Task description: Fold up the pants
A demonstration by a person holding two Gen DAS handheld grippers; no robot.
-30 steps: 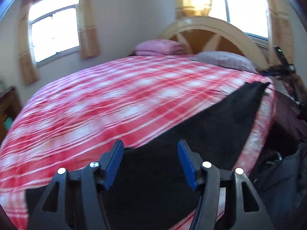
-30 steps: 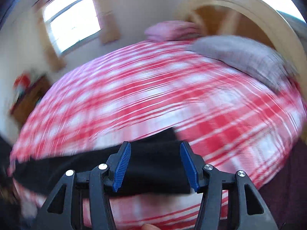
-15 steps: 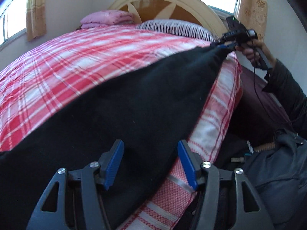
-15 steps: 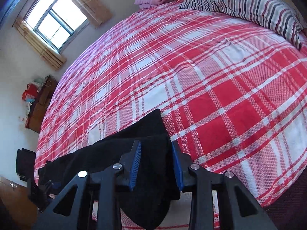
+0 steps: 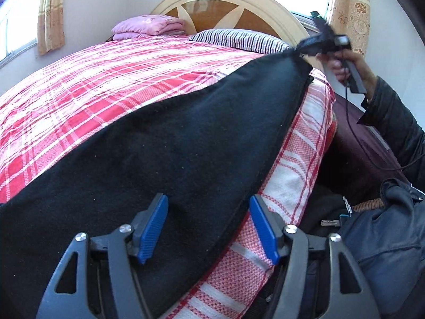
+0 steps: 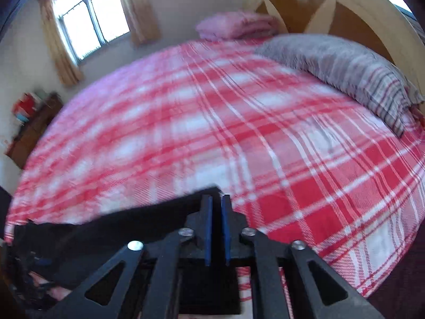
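Left wrist view: the left gripper (image 5: pixel 209 226) has its jaws released and still widening, with the black fleece pants (image 5: pixel 164 146) spread under and ahead of them on the red plaid bedspread (image 5: pixel 93 79). Right wrist view: the right gripper (image 6: pixel 215 226) is pinching the pants' corner between its blue pads (image 6: pixel 208 228), jaws easing apart slightly.

- Your right wrist view is motion-blurred, so the bedspread (image 6: pixel 186 122) loses its pattern.
- The black pants (image 5: pixel 159 159) run off the left wrist view's lower left edge.
- Your right gripper (image 6: pixel 215 226) hides the cloth behind its fingers.
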